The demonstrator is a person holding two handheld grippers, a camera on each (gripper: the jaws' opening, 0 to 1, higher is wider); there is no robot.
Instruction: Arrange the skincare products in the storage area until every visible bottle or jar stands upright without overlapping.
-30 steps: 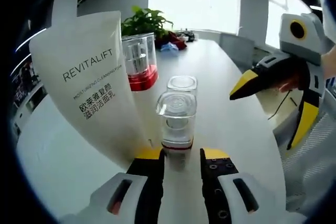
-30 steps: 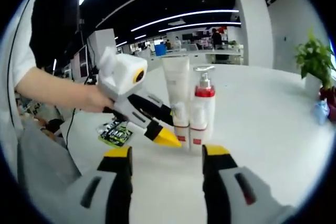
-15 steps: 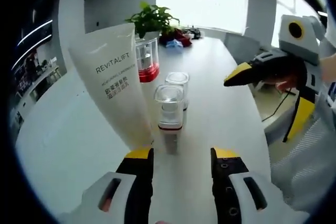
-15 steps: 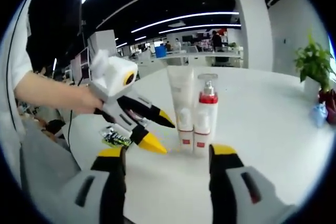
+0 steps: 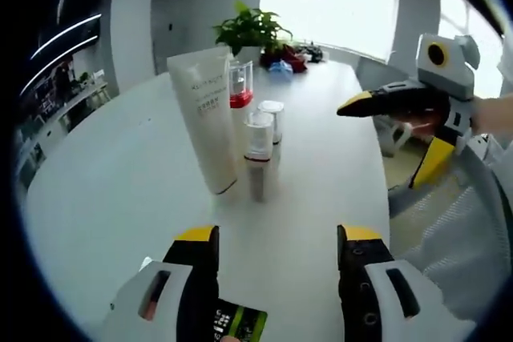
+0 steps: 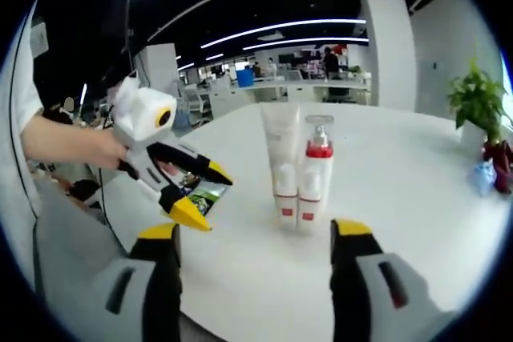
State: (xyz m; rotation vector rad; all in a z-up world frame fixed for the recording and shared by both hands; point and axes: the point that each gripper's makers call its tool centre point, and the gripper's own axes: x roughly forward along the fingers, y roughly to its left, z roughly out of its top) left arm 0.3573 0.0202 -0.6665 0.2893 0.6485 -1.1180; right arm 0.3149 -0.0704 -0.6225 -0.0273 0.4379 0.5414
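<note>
Skincare products stand in a tight cluster near the middle of a round white table (image 5: 96, 198) in an open office. In the left gripper view, a tall white tube (image 5: 207, 118) rises on its cap, just beside a clear-capped bottle (image 5: 258, 154); a small clear jar (image 5: 272, 118) and a clear bottle with a red base (image 5: 240, 86) stand behind them. In the right gripper view the tube (image 6: 282, 158) and a red-collared pump bottle (image 6: 316, 174) stand side by side, touching or nearly so.

The left claw (image 5: 276, 239) is spread wide and holds nothing, low over the table short of the cluster. The right claw (image 6: 255, 235) is likewise parted and empty.

Everything in sight appears upright, so the work looks nearly finished. Any last adjustment calls for care: approach one container squarely, close low on its body, and nudge slowly, since the top-heavy tube could tip its close neighbours.
</note>
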